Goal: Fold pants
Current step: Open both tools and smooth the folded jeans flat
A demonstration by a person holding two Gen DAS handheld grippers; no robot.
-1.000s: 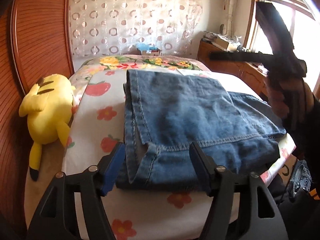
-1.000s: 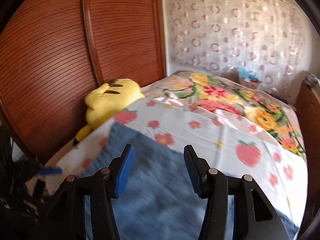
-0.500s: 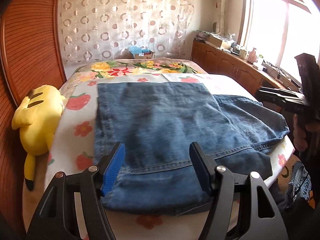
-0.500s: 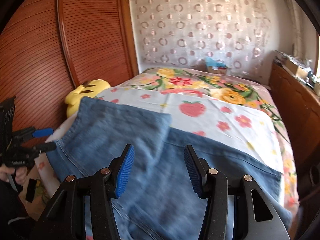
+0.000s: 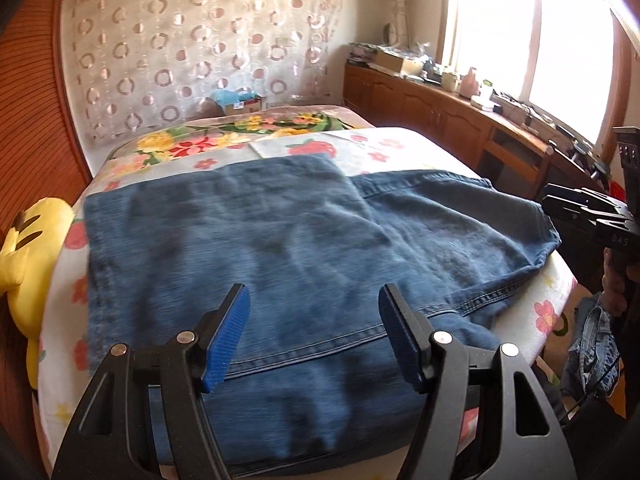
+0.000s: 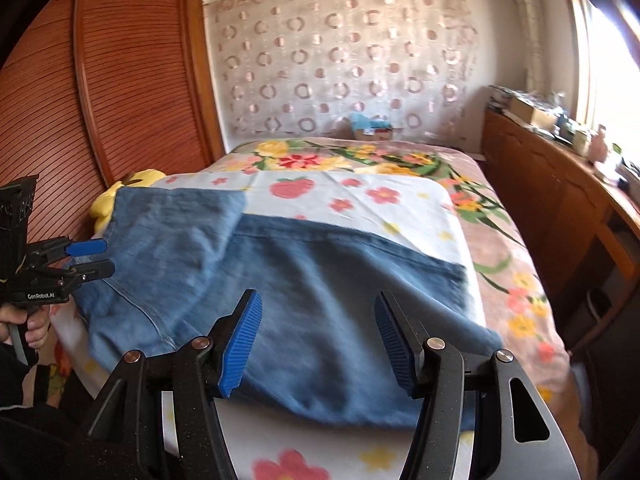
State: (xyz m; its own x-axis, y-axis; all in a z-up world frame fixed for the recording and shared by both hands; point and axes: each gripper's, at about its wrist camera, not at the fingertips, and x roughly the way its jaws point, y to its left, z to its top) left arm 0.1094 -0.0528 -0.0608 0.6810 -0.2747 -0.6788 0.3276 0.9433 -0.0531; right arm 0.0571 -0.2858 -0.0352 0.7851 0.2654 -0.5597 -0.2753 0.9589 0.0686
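Blue denim pants (image 5: 280, 264) lie folded on the bed's flowered sheet (image 5: 380, 148), one layer lying over another. My left gripper (image 5: 314, 340) is open and empty, held above the near edge of the pants. My right gripper (image 6: 318, 340) is open and empty above the pants (image 6: 312, 280) at the other side. In the right wrist view the left gripper (image 6: 86, 258) shows at the far left beside the pants' edge. In the left wrist view the right gripper's black body (image 5: 592, 216) shows at the right edge.
A yellow plush toy (image 5: 24, 256) lies at the bed's left side against the slatted wooden wardrobe (image 6: 120, 80). A wooden counter (image 5: 460, 116) with clutter runs under the window on the right. More denim (image 5: 596, 344) hangs low at the right.
Both grippers have pulled back from the pants and swung round to face along the bed. The pants now lie flatter, with the folded layer spread out.
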